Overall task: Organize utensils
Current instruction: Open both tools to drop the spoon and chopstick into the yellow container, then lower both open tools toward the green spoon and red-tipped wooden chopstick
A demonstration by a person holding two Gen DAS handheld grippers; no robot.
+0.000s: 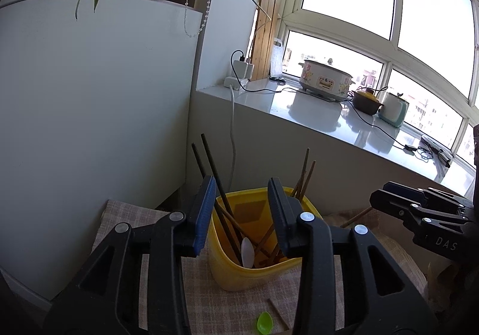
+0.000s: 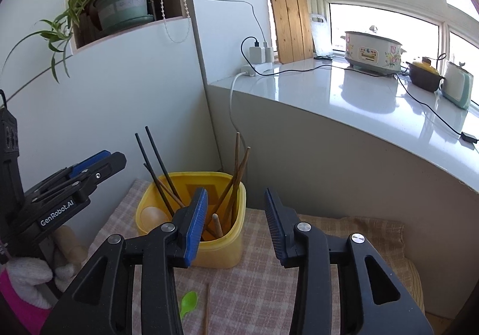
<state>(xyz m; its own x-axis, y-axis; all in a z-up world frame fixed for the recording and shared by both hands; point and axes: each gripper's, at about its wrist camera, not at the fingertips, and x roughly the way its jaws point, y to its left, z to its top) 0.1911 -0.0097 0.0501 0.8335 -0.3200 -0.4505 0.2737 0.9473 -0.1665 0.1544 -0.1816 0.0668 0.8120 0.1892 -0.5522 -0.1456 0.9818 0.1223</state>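
Daylight from a wide window falls on a checked cloth [image 2: 254, 281] where a yellow tub [image 2: 220, 251] stands near the far edge, against the wall corner, holding dark chopsticks [image 2: 158, 155], wooden chopsticks [image 2: 236, 173] and a white spoon [image 1: 247, 248]. Nearer the front edge a green spoon [image 2: 188, 302] and one loose chopstick [image 2: 206, 308] lie flat on the cloth. Both the left gripper [image 1: 242, 215] and the right gripper [image 2: 236, 227] hang released above the cloth, jaws apart and grasping nothing.
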